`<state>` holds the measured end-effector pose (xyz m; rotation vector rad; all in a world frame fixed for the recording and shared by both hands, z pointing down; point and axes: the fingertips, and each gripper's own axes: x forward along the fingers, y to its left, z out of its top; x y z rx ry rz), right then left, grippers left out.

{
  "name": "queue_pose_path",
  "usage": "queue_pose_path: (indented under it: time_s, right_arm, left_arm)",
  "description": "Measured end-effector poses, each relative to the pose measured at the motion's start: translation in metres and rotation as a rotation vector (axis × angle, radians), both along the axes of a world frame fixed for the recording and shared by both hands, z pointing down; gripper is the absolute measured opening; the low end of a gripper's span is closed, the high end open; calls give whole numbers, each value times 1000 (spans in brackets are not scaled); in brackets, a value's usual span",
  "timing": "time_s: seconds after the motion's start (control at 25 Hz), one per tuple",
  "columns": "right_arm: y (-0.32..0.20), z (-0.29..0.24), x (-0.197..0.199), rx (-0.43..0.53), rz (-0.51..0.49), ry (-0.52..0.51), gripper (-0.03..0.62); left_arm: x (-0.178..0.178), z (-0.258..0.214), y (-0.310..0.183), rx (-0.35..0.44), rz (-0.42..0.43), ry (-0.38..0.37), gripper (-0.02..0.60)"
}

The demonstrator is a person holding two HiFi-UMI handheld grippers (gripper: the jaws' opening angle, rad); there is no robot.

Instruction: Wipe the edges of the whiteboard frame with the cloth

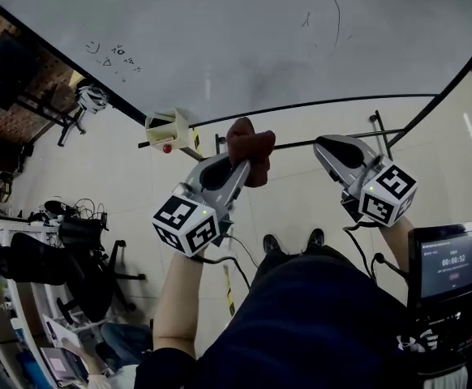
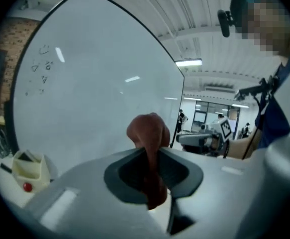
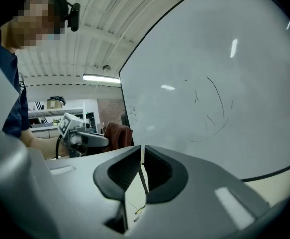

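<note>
Left gripper (image 1: 238, 167): clamping bunched cloth (image 1: 251, 143) mid-fold (soft, light, floppy; probably needing a deep pinch). Right gripper (image 1: 323, 144): hovering empty, jaws together, near whiteboard frame (image 1: 317, 101).

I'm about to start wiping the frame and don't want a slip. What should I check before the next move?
1. Grip of left claw on cloth: ok, pinched between the jaws.
2. Wad of cloth past the tips: ok.
3. Empty, shut right claw: ok.
4. Contact of cloth with whiteboard frame: cannot tell.
5. Gap between cloth and yellowish holder by the lower edge: ok.
</note>
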<state>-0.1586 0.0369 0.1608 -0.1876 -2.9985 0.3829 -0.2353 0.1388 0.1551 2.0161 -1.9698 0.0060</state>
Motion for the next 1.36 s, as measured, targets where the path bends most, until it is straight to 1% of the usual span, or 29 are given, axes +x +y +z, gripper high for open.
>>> queue_pose_path:
  time_s: [0.12,0.2,0.24,0.32,0.44,0.48,0.56,0.64,0.76,0.88,1.12,1.36]
  right_arm:
    - [4,18,14,75,87,11,28]
    - [7,30,26,106,141,23,28]
    - [9,36,32,114,166,31,28]
    - [14,45,43,126,206,50,28]
    - [25,56,51,136,222,73,27]
    - [28,59,53,139,225,78,27]
    - [32,60,53,148,231,78,27]
    - [33,53,48,157,231,63,28]
    - [31,48,45,180,236,41,27]
    - [30,46,46,183,244,39,26]
    - [37,49,48,205,228,44,26]
    - [45,49,46,202,210,57,26]
  left_arm:
    - [23,32,19,18,-62,-11,57]
    - [44,45,28,11,-79,-22,57]
    - [53,52,32,2,-70,-37,57]
    - [67,68,37,-14,-27,-67,57]
    - [76,78,33,-43,28,-78,58]
    - [78,77,30,-44,40,-101,57]
    - [82,74,24,-34,59,-169,58]
    - [84,66,19,-13,78,-200,58]
    - [84,58,15,11,93,-194,58]
    - [81,57,15,13,87,-202,58]
    - [78,58,20,17,74,-189,58]
    - [75,51,26,46,64,-144,58]
